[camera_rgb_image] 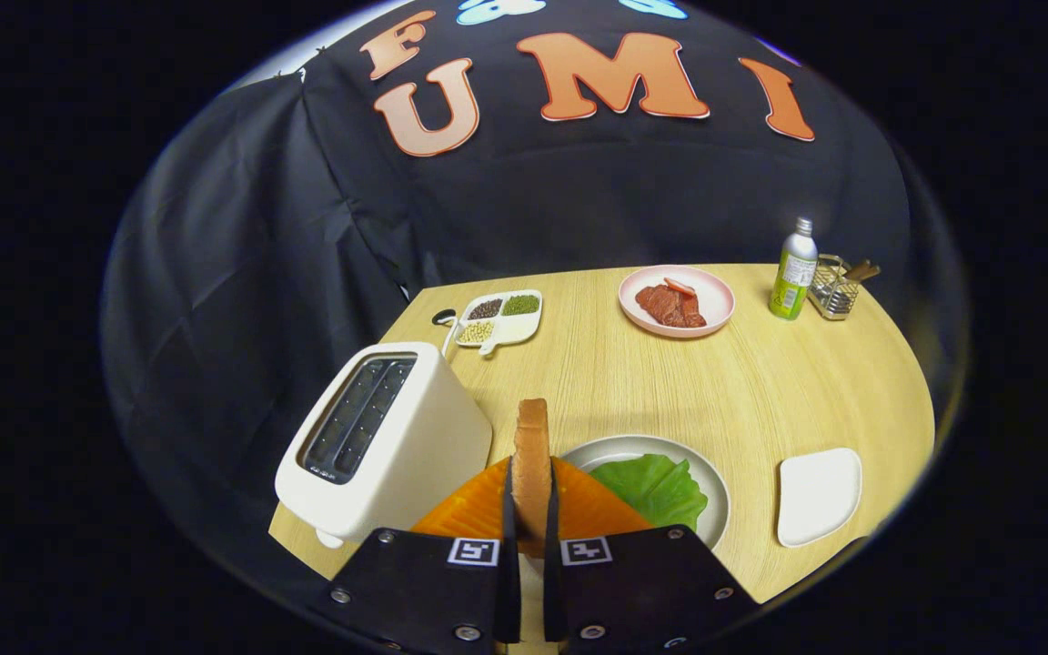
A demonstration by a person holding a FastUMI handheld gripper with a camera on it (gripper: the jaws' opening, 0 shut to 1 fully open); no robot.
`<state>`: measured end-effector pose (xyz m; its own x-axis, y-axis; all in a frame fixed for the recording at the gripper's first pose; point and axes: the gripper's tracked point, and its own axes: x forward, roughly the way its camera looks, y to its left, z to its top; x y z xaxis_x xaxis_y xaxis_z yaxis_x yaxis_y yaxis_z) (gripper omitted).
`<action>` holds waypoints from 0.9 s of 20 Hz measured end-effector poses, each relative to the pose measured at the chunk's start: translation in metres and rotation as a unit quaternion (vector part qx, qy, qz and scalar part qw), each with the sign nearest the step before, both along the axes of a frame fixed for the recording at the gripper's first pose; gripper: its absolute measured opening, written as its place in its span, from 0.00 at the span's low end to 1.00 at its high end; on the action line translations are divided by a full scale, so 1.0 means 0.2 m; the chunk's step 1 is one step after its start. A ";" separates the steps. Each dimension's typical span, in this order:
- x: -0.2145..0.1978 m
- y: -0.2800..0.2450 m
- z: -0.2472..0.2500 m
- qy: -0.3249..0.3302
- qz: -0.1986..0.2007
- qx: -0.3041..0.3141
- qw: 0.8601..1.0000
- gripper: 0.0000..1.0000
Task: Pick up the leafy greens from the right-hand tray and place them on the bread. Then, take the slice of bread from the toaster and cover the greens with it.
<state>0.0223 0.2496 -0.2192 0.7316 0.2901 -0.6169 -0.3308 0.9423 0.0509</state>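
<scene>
The claw [531, 509] and the upright slice of bread [531, 464] clamped in it hide the near part of the grey plate [706, 482], so whatever lies under the leafy greens [656, 487] there cannot be made out. The toaster [387, 446] covers the table's [597, 382] near left corner. Near the far right corner, the contents of the wire holder [833, 287] are too small to tell.

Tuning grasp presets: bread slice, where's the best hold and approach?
As now: the fingers clamp the bread slice across its two flat faces near the lower edge, slice standing on edge. Faces are broad and parallel, the crust edge narrow. Come from the edge side, in line with the slice, beside the toaster.
</scene>
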 end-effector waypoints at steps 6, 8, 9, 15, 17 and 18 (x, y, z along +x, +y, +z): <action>-0.01 -0.07 -0.16 0.027 0.009 0.011 1.000 0.10; 0.02 -0.11 -0.19 0.027 0.010 0.010 1.000 0.10; 0.02 -0.13 -0.21 0.030 0.007 0.009 0.999 0.10; 0.06 -0.28 -0.23 0.040 -0.008 0.008 0.999 0.13; 0.08 -0.32 -0.26 0.045 -0.013 0.006 0.999 0.15; 0.08 -0.34 -0.26 0.047 -0.015 0.003 0.999 0.19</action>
